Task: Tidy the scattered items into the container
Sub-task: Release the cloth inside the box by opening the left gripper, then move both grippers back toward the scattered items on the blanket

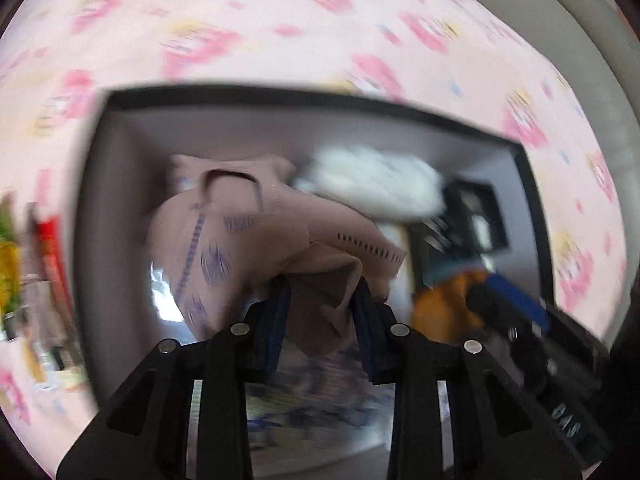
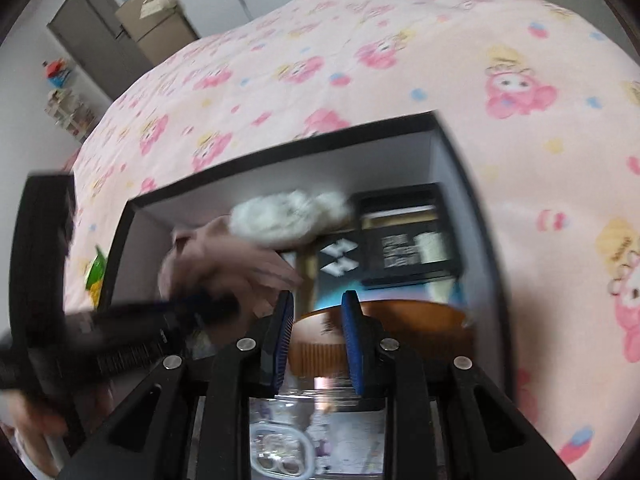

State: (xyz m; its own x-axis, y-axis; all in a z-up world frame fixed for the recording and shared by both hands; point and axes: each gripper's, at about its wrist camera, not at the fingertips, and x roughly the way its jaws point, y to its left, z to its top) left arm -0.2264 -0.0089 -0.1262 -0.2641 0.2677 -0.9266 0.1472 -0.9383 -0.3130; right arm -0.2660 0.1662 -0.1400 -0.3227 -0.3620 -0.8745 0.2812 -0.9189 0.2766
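I am holding a pink cloth (image 1: 256,240) in my left gripper (image 1: 320,300). My blue pads (image 1: 280,312) are pinching a fold of it, so the jaws are standing narrow with the cloth between them. The cloth is hanging over the box (image 1: 92,208). The box is dark on its rim and grey on its inside walls. It is sitting on a bed (image 1: 280,20) with a pink sheet full of cartoon pictures.

My right gripper (image 2: 318,320) is hovering over the near part of the same box (image 2: 448,168). Its jaws are standing narrow too. A brown comb (image 2: 384,316) is showing between the blue pads (image 2: 352,344), but I cannot tell if the pads are pressing on it or if it is just lying under them.

Inside the box, a white fluffy thing (image 2: 288,220) is lying by the far wall. A black card box (image 2: 408,248) is lying beside it, near the right wall. The pink cloth (image 2: 224,264) is on the left side, next to the fluffy thing. Under my right jaws a clear bag (image 2: 316,440) with small white things in it is lying at the near end.

Outside the box, on its left, some green and yellow packs (image 2: 96,276) are lying on the sheet. In the left view everything is blurry.
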